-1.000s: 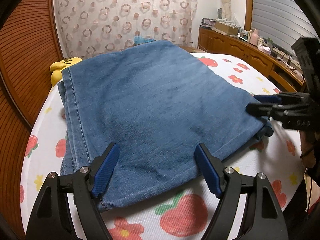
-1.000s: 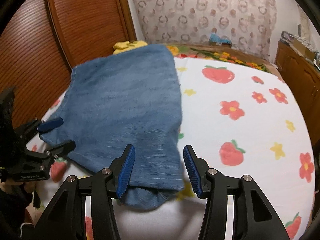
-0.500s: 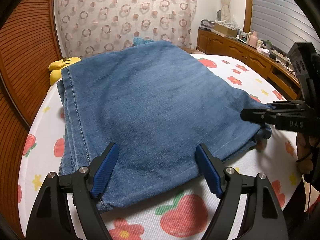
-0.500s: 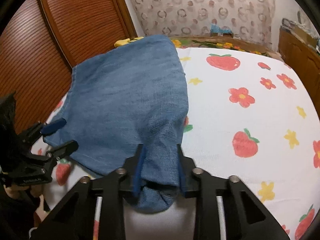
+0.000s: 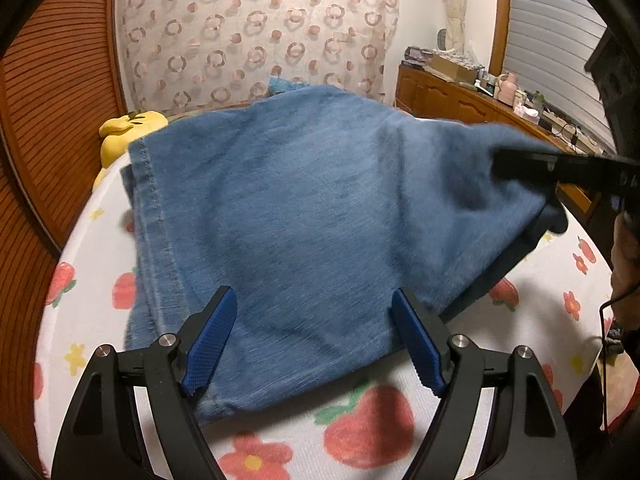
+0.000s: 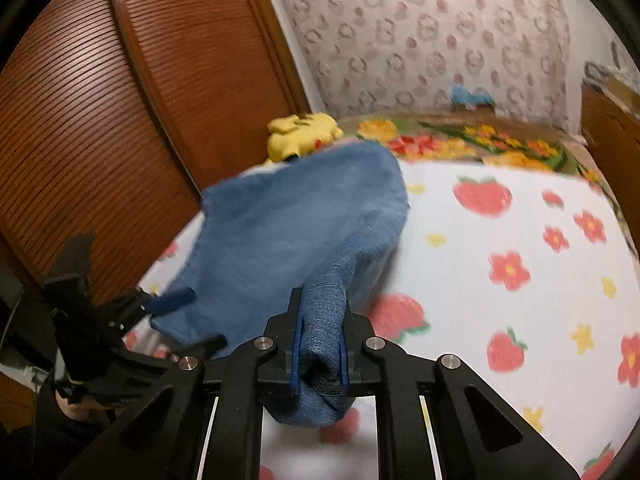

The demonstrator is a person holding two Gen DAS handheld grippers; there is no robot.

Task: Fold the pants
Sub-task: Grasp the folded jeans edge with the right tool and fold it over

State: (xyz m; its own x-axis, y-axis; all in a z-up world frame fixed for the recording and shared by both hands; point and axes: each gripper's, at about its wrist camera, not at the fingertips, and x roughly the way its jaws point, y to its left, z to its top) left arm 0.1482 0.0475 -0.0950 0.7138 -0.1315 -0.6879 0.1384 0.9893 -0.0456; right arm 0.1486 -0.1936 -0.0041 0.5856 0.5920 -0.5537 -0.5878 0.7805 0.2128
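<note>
Between the blue pads of the right gripper [image 6: 319, 344] a bunched corner of the blue denim pants [image 6: 288, 236] was pinched, the jaws closing tight on the cloth and the fabric bulging out just below them. Ahead of that gripper and up to its left, the rest of the pants sloped down onto the bed [image 6: 520, 320], whose white cover carried strawberries and red flowers. Far to the left of the right gripper, the left gripper [image 6: 182, 318] stood at the near edge of the pants, one pad above the cloth and one below it. Seen from the left wrist, the left gripper [image 5: 316, 344] had its jaws spread wide, both blue pads apart from the denim, with the near hem of the pants [image 5: 312, 216] lying between and beyond them; it gripped nothing. Off to the right of the left gripper, the right gripper [image 5: 520, 166] held the far corner raised above the bed [image 5: 360, 440], so the cloth tented toward it. Beyond the pants, to the left, lay a yellow plush toy [image 5: 128, 132] against the wooden wall.
</note>
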